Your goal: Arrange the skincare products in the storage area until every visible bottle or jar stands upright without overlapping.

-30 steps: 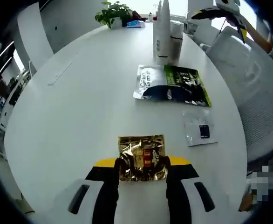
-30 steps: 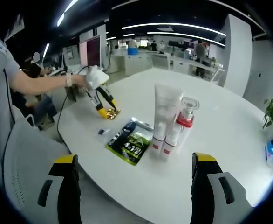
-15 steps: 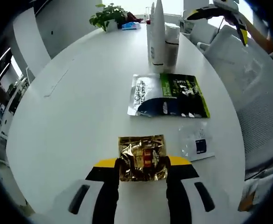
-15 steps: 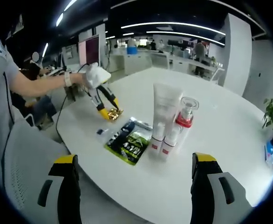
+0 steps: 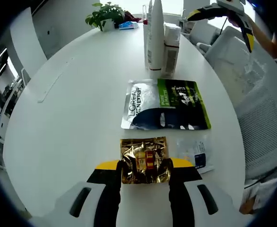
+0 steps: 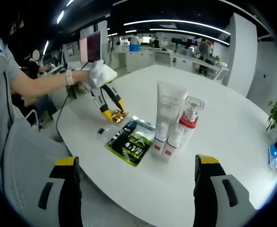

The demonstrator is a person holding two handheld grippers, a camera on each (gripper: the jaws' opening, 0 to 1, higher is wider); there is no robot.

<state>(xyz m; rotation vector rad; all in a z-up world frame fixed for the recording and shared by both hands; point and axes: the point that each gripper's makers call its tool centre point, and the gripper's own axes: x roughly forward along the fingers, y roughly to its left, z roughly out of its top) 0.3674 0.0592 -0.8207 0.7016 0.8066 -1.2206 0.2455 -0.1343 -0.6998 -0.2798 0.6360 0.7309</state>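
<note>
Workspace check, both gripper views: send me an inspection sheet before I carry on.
Surface: white oval table, bare on its left side.
Job's things: tall white tube, red-capped pump bottle and two small red-labelled bottles stand upright, clustered.
Clutter: gold foil sachet; green and black pouch lying flat; small clear sachet flat beside it.
Grippers: left tongs shut on the gold foil sachet; right tongs open, holding nothing.
Cables: dark cable hanging below the person's arm.
Surroundings: potted plant, white mesh chairs, open office.
</note>
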